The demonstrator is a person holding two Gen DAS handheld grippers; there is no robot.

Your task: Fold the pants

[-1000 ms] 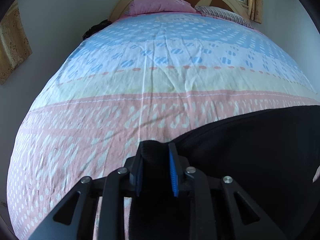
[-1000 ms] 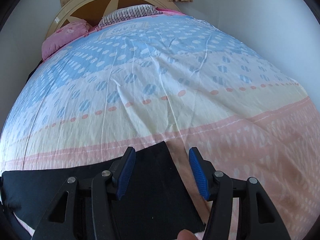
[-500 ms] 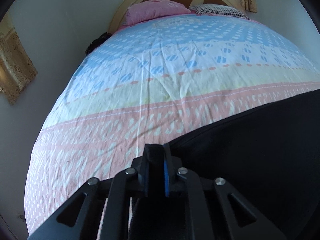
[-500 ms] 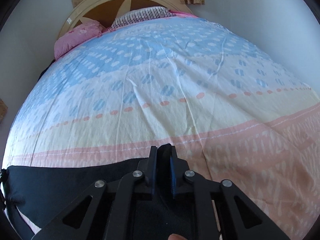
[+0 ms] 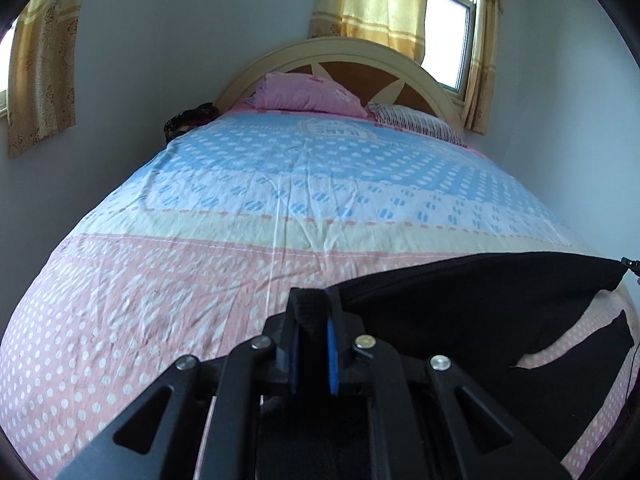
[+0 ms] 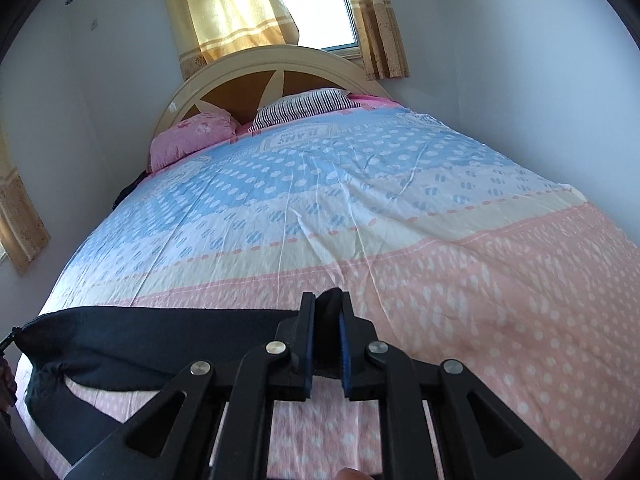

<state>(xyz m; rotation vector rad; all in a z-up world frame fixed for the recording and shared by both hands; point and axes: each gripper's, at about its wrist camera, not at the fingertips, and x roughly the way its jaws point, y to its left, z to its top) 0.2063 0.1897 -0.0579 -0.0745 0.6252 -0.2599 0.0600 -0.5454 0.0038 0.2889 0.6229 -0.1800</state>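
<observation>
Black pants [image 5: 480, 304] hang stretched between my two grippers above the near end of the bed. My left gripper [image 5: 310, 312] is shut on one end of the black cloth, which runs off to the right. My right gripper [image 6: 326, 316] is shut on the other end, and the pants [image 6: 152, 340] run off to the left, sagging with a lower flap near the bed edge. The cloth is lifted off the sheet along its top edge.
The bed [image 5: 280, 208] has a sheet with pink, cream and blue dotted bands. A pink pillow [image 5: 308, 92] and a striped pillow [image 5: 416, 122] lie against the curved headboard [image 5: 340, 54]. Walls stand close on both sides; a curtained window [image 6: 308, 4] is behind.
Both grippers closed on the pants' ends, the right from wide open. Both have since lifted and tilted up, raising the cloth off the sheet so the headboard and window show.
</observation>
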